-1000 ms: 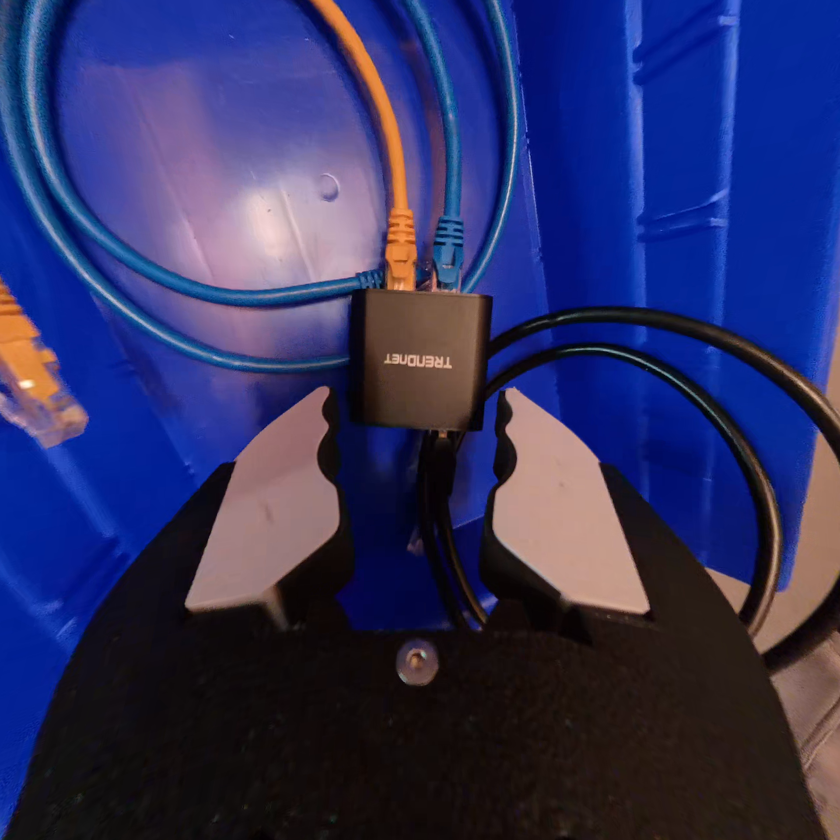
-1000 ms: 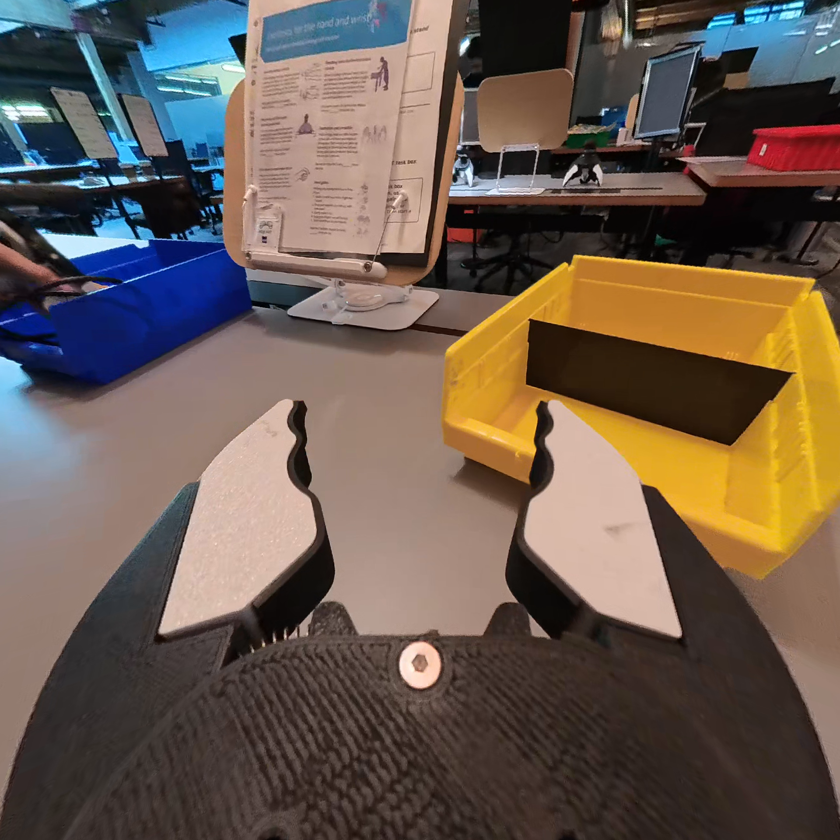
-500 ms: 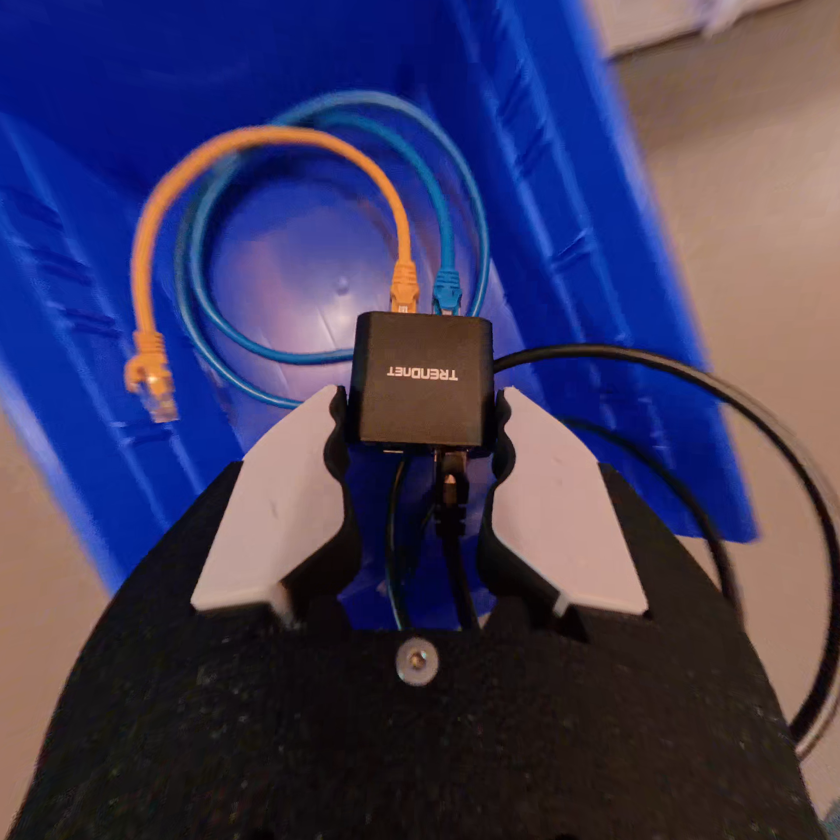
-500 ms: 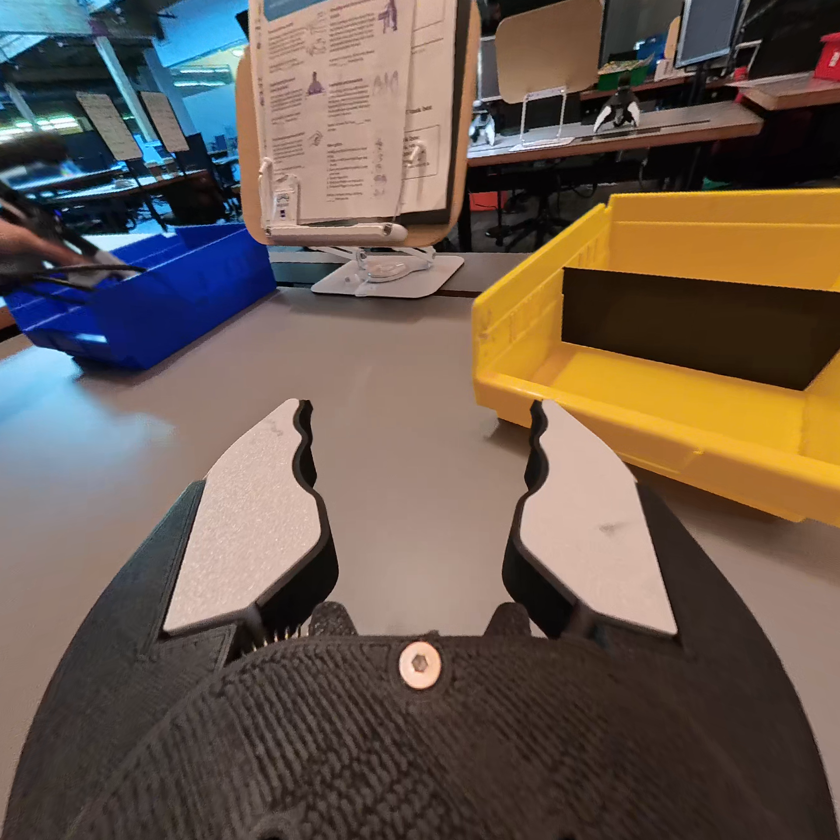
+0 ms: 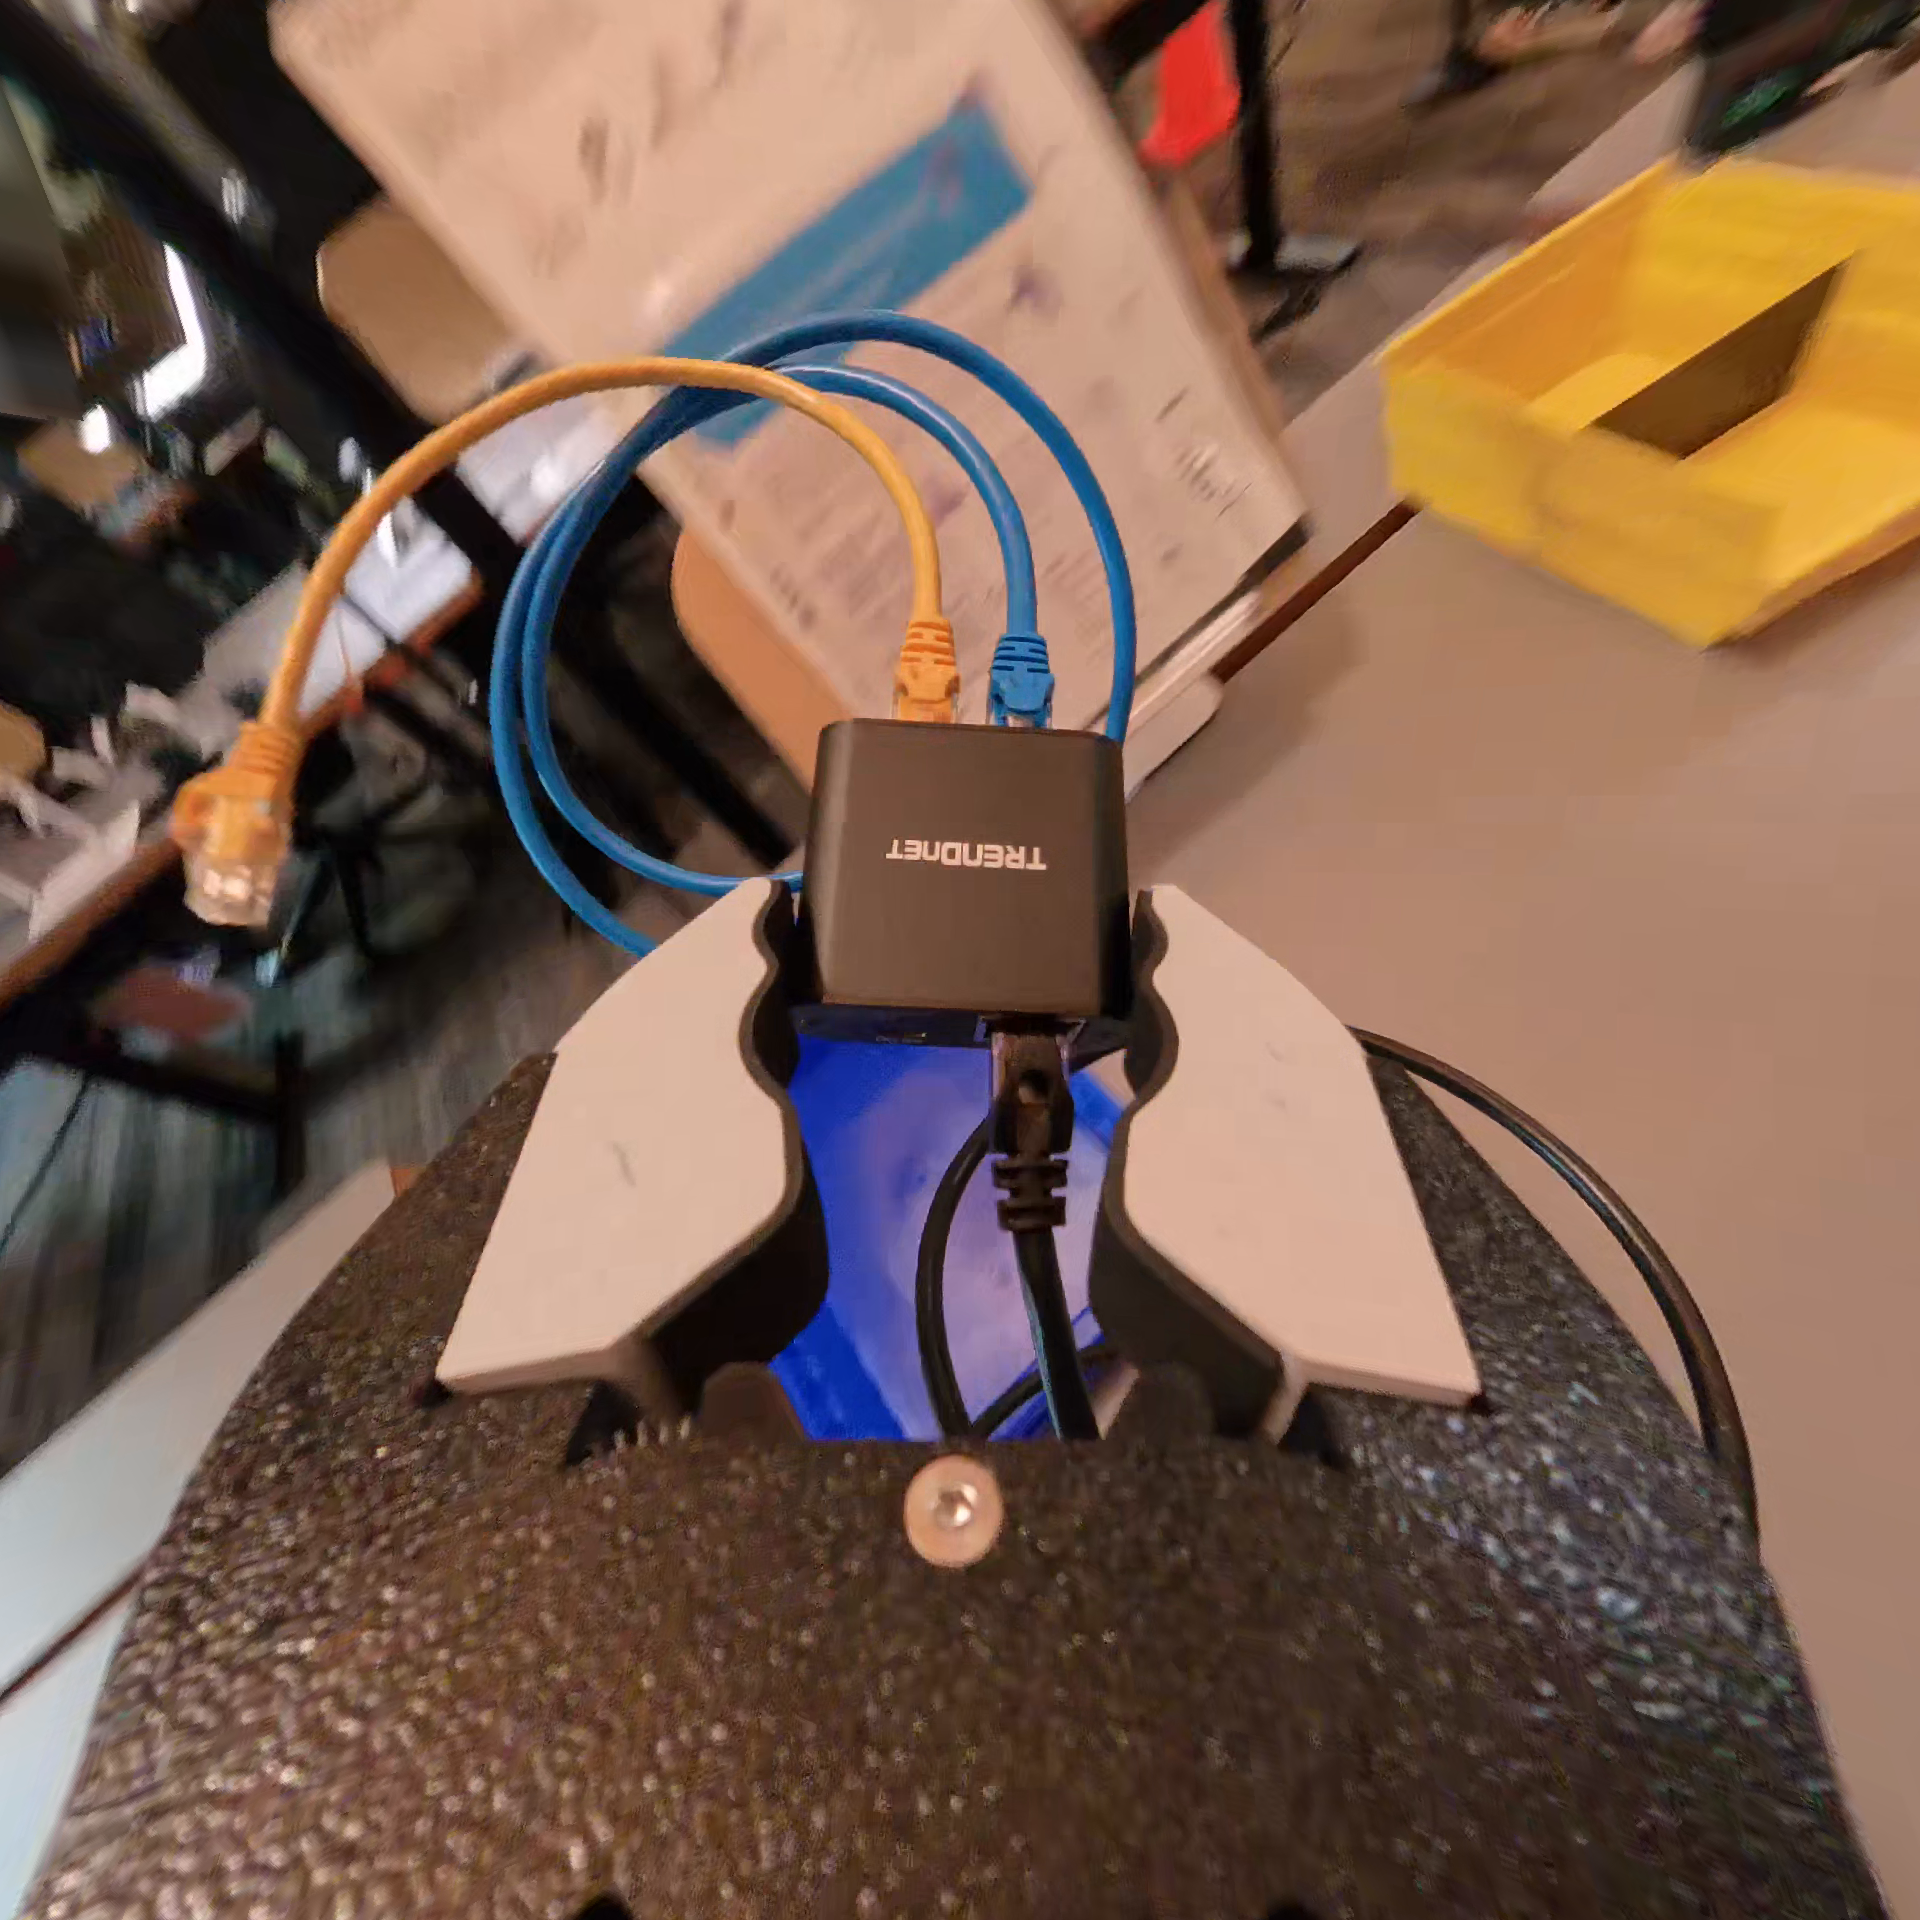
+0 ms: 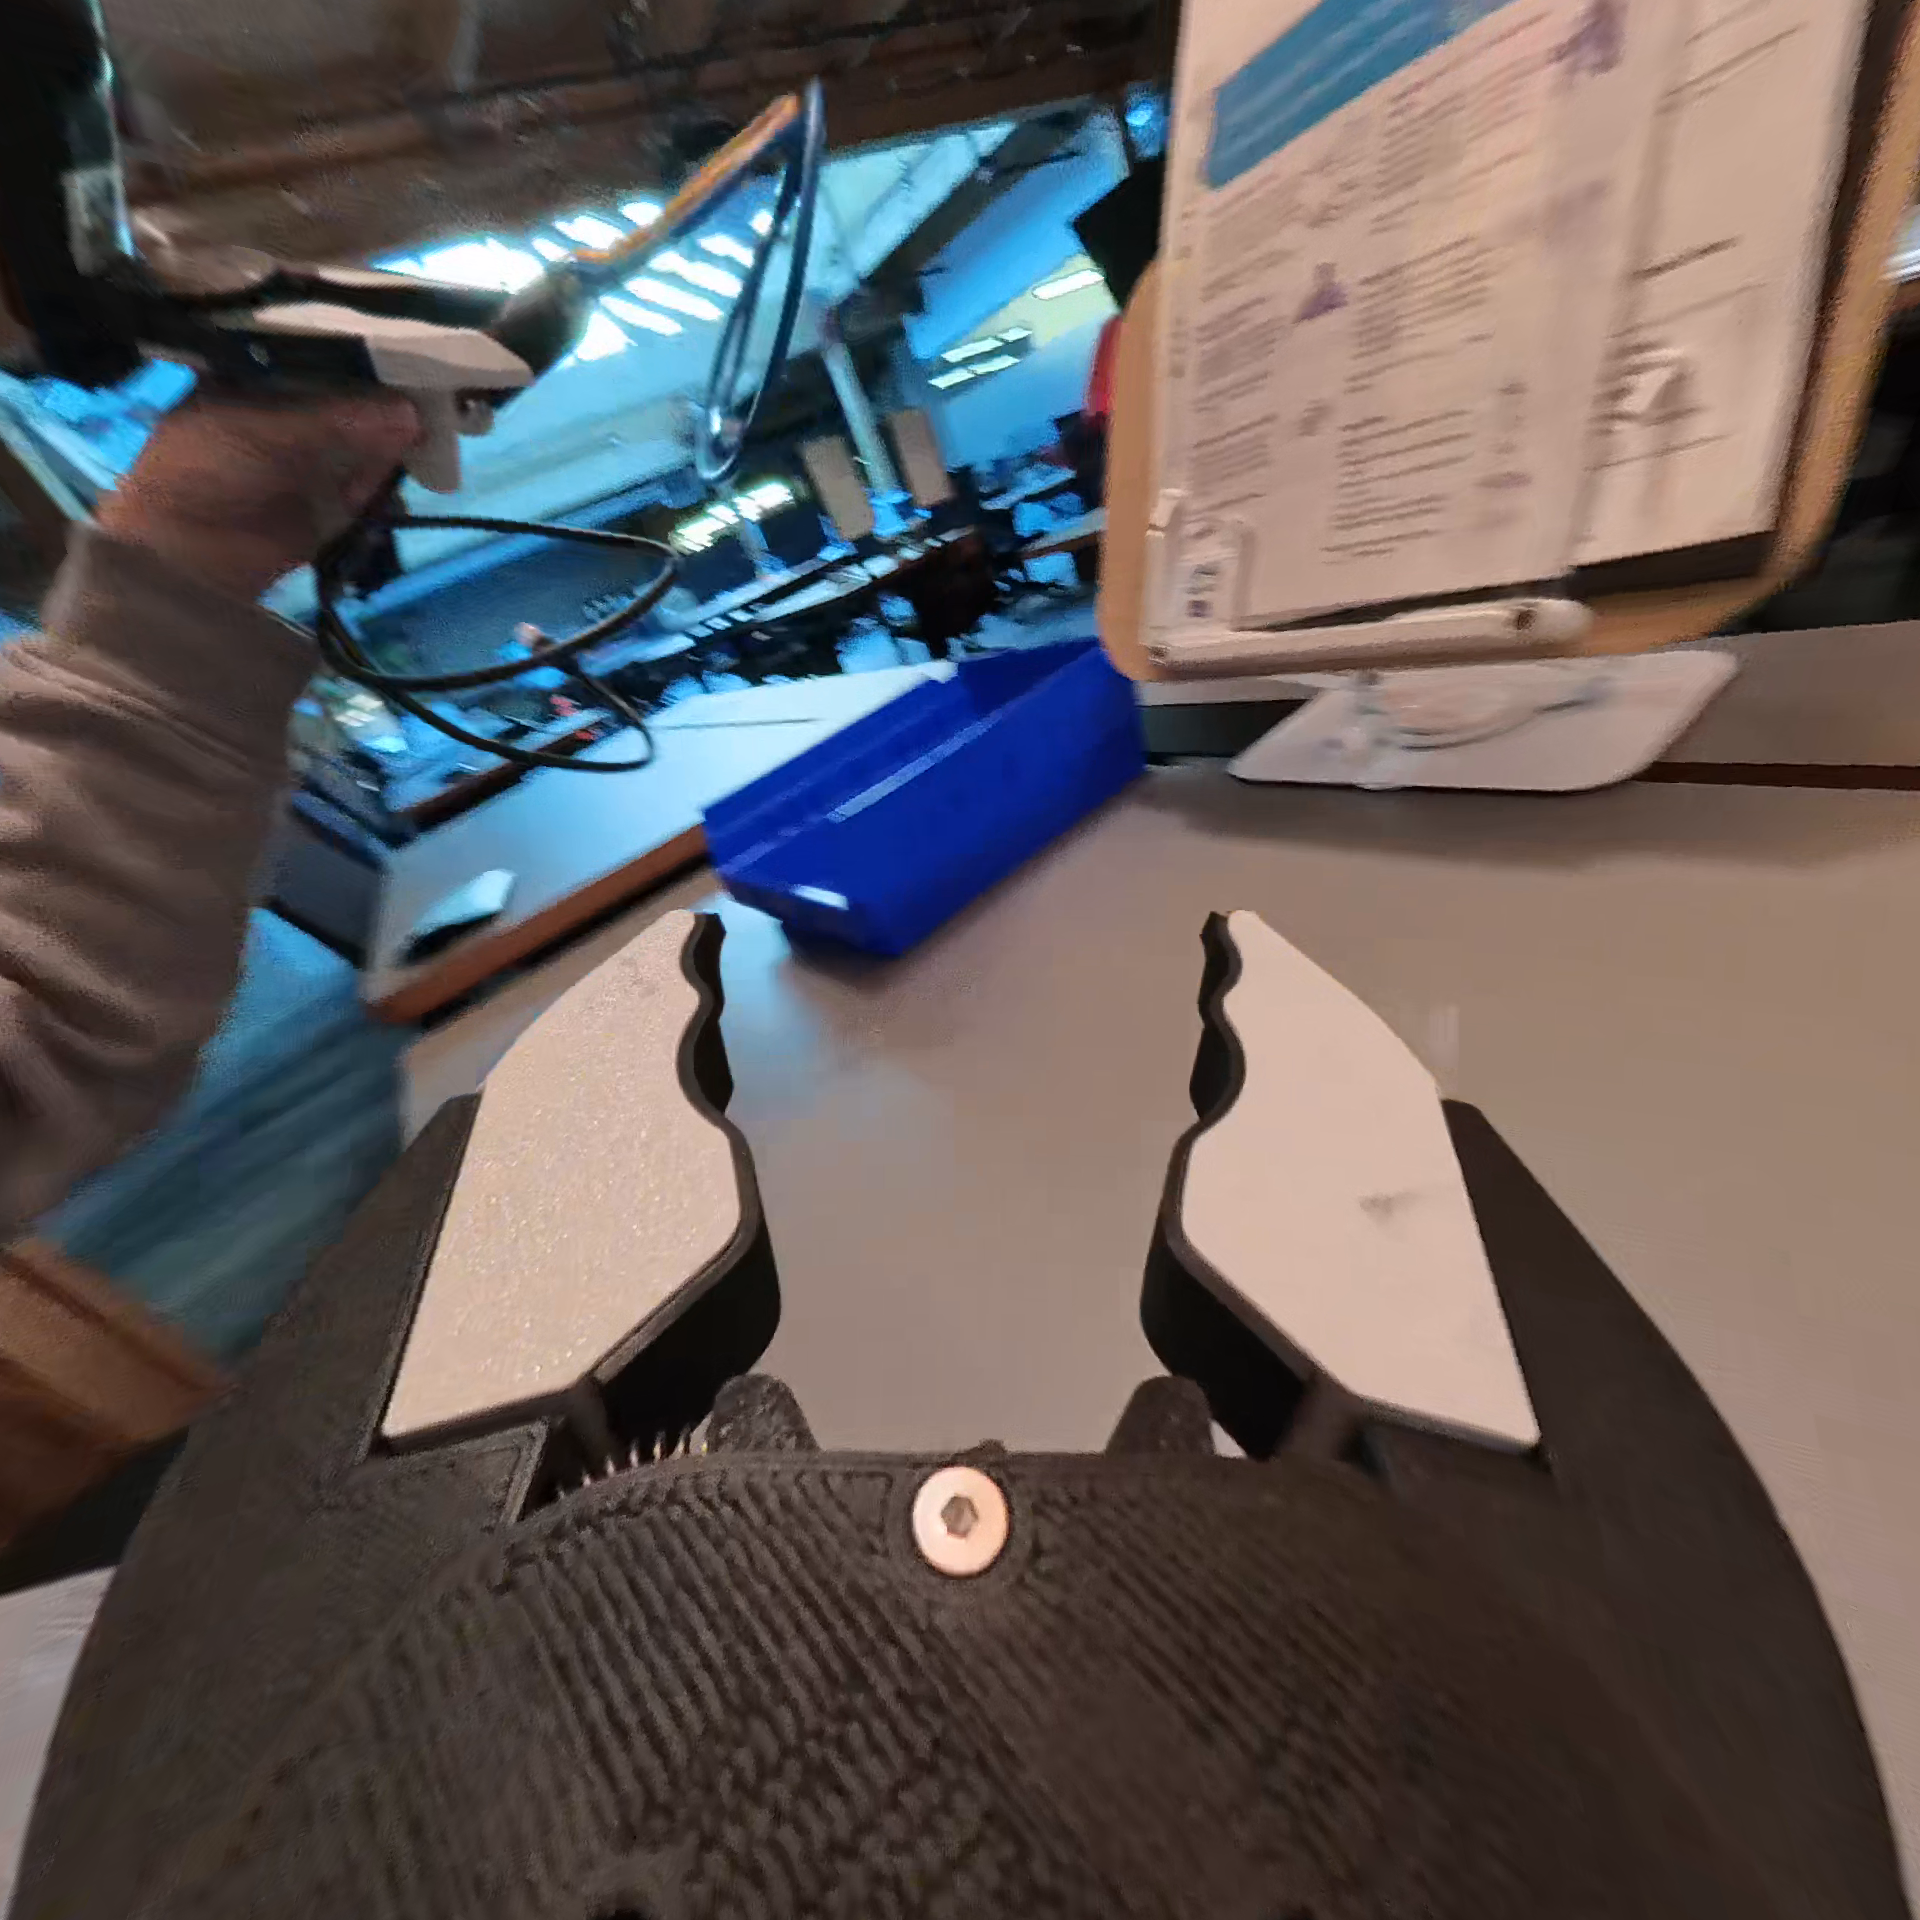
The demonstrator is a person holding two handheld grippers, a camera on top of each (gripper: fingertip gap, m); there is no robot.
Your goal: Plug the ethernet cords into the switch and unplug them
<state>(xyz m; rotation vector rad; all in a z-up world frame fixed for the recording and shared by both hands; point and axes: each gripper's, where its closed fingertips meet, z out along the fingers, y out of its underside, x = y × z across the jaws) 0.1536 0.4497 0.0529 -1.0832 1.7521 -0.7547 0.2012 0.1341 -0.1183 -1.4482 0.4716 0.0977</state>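
Note:
My left gripper is shut on a small black switch and holds it up in the air above the table. An orange cord and a blue cord are plugged into its far side. The orange cord's free plug hangs at the left. A black cord plugs into the switch's near side and loops to the right. My right gripper is open and empty just above the grey table. The left gripper with its dangling black cord loop shows at the upper left of the right wrist view.
A blue bin sits on the table ahead of my right gripper. A yellow bin with a dark divider stands at the right. A clipboard with papers on a white stand stands at the back. A person's sleeve is at the left.
My left gripper closed on the switch and lifted it with its cords out of the blue bin. My right gripper swung left, from facing the yellow bin to facing the blue bin.

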